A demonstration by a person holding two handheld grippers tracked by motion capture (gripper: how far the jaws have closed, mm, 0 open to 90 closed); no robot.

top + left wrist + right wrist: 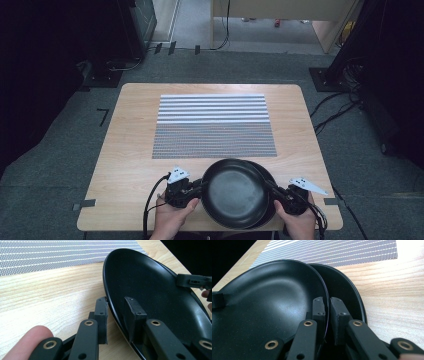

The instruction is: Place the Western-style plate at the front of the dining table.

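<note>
Two black plates overlap near the table's front edge. The upper plate (235,192) (150,285) (269,297) lies partly over the lower plate (268,175) (344,290), which peeks out at its right. My left gripper (202,185) (117,312) is shut on the upper plate's left rim, one jaw inside and one outside. On the opposite rim my right gripper (270,189) (327,307) is shut on that same plate, its outer jaw over the lower plate. The upper plate appears tilted and raised off the lower one.
A grey and white striped mat (214,125) covers the middle and far part of the wooden table (130,150). Bare wood lies to the left and right of the plates. Cables and dark stands sit on the carpet around the table.
</note>
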